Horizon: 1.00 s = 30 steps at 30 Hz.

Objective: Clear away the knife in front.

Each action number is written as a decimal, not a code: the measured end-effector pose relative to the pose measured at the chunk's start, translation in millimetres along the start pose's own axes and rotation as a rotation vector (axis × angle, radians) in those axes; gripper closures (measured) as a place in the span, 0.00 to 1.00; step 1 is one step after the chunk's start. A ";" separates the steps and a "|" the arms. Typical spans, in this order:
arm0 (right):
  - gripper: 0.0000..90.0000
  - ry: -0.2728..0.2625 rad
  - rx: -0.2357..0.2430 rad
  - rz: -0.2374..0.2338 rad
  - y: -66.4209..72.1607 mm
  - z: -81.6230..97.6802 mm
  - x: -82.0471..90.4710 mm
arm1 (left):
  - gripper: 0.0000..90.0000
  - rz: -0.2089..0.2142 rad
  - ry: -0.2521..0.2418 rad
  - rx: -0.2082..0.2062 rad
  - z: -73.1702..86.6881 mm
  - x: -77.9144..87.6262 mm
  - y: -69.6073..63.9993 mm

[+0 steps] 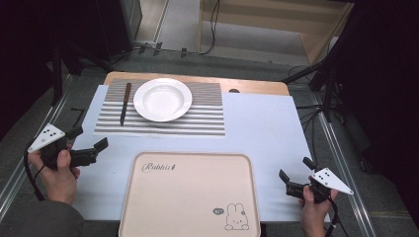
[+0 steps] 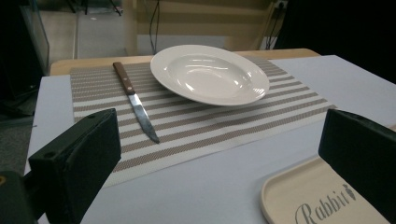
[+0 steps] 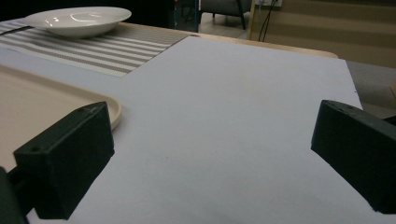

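The knife (image 1: 125, 102) lay on the striped mat (image 1: 197, 118) at the far left of the counter (image 1: 267, 128), just left of the white plate (image 1: 162, 99) and apart from it, handle away from the person. The left tool (image 1: 89, 143) hovered at the counter's left edge, near the mat's near corner, jaws wide and empty. The right tool (image 1: 295, 174) was held low at the right, beside the beige tray (image 1: 188, 197), jaws likewise wide and empty.
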State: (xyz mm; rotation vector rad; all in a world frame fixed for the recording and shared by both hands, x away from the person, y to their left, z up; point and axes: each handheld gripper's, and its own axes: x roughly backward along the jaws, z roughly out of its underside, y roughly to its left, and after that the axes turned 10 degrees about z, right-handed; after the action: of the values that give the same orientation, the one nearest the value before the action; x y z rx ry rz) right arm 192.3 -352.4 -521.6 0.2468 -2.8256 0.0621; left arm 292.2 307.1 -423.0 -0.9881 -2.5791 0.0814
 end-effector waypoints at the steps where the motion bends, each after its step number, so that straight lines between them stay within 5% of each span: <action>1: 0.00 0.000 0.000 0.000 0.0 0.0 0.0 | 0.00 0.000 0.000 0.000 0.0 0.0 0.0; 15: 0.00 -0.001 0.002 0.001 0.2 0.1 -0.1 | 0.00 0.002 0.009 -0.007 -31.1 -19.5 9.6; 30: 0.00 -0.001 0.003 0.002 0.2 0.2 -0.2 | 0.00 -0.003 0.077 0.009 -54.5 -50.5 32.4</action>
State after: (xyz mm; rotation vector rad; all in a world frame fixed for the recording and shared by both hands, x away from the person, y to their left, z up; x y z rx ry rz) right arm 192.4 -352.2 -521.8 0.2442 -2.8268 0.0661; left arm 367.1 294.0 -394.8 -0.9650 -2.5085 0.0526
